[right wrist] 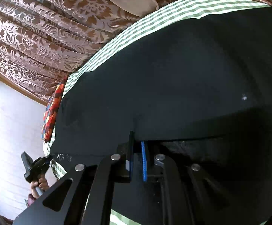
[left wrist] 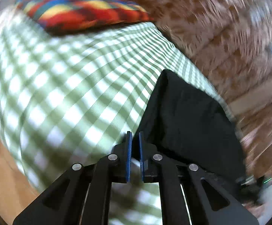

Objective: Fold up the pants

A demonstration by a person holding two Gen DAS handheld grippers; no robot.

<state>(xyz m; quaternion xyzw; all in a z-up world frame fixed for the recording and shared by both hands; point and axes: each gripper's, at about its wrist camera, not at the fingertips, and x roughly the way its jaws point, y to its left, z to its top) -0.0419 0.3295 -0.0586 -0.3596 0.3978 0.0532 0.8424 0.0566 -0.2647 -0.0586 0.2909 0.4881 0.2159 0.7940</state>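
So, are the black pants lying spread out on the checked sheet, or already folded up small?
Mostly spread: the black pants cover a wide area of the checked sheet. Whether a first fold is done, cannot tell.

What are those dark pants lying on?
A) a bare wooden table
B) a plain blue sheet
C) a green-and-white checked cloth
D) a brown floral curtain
C: the black pants lie on a green-and-white checked cloth, which shows past their edges in both views.
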